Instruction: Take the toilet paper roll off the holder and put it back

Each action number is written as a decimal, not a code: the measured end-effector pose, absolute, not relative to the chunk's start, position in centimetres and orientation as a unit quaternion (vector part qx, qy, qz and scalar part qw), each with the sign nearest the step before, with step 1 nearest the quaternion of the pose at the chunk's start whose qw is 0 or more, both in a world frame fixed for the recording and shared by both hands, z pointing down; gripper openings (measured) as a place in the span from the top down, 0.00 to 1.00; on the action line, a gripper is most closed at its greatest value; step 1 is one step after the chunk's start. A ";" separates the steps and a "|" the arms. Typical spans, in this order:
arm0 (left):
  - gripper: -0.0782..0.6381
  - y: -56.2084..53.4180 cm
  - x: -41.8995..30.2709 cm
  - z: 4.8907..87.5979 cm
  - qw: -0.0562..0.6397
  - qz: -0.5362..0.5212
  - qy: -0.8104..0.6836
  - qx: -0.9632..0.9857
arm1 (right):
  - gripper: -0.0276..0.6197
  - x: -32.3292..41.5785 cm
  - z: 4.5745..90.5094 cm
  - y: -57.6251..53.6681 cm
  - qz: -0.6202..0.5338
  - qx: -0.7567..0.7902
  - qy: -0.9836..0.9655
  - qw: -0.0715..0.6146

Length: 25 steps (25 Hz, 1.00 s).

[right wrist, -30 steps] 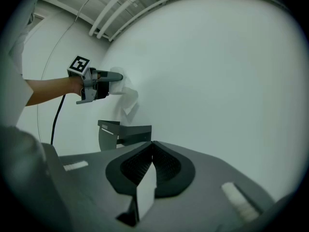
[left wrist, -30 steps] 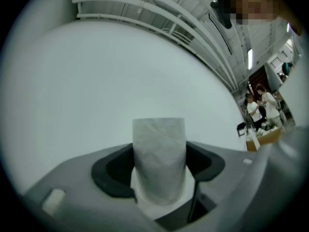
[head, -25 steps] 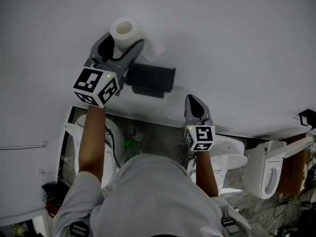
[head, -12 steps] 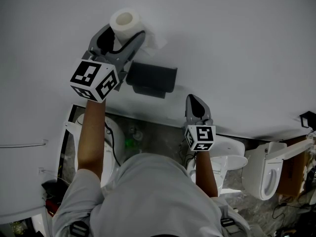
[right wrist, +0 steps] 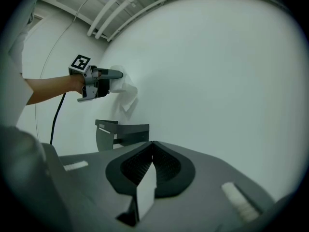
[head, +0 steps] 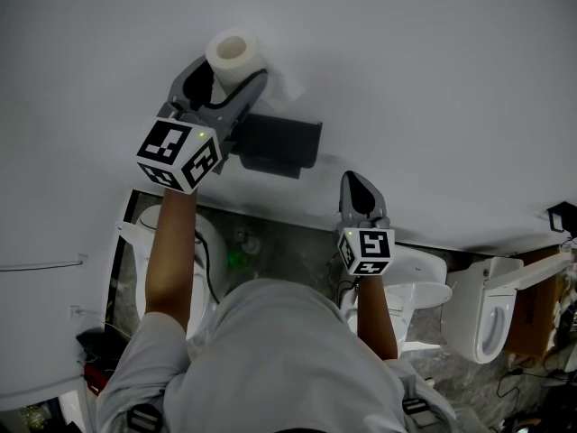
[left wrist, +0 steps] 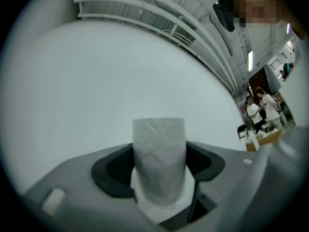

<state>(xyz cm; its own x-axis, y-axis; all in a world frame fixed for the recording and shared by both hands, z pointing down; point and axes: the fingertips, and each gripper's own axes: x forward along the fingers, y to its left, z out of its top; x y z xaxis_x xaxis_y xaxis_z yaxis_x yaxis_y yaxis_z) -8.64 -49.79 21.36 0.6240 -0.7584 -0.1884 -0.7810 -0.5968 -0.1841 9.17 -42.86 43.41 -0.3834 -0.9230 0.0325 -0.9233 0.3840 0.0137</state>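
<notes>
Upper left: left gripper point(head: 224, 81) clamps roll point(head: 231, 50) above holder point(head: 279, 142); best lowered level, loose tail kept clear. Right gripper point(head: 358, 188), centre, closed & empty.

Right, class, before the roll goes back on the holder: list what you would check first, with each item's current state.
1. Toilet paper roll held by left gripper: ok, jaws closed on its sides.
2. Roll clear of holder: ok, above it, apart.
3. Loose tail clear of holder: ok, hangs above it.
4. Holder's bar visible for aiming: cannot tell.
5. Right gripper out of the way: ok, shut, empty, off to the holder's right.
</notes>
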 end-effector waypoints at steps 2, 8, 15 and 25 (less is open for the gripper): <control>0.45 -49.9 -8.6 22.0 0.119 0.043 0.431 -0.893 | 0.96 9.2 43.4 -42.9 0.003 0.555 -0.832 0.017; 0.45 -50.0 -8.6 24.1 0.100 0.038 0.430 -0.896 | 0.96 9.2 43.7 -42.9 0.003 0.554 -0.832 0.020; 0.45 -50.0 -8.6 27.3 0.073 0.024 0.432 -0.899 | 0.96 9.3 43.8 -43.0 0.005 0.553 -0.833 0.021; 0.45 -49.7 -8.8 30.6 0.046 0.003 0.431 -0.901 | 0.96 9.5 43.9 -42.7 0.007 0.555 -0.832 0.024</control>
<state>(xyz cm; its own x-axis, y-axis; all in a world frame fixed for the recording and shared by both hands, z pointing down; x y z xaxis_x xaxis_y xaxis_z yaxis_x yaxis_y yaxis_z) -8.81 -49.68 30.65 0.6291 -0.7760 -0.0446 -0.7766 -0.6250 -0.0795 9.47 -42.69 43.89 -0.3832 -0.9224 0.0476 -0.9231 0.3842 0.0143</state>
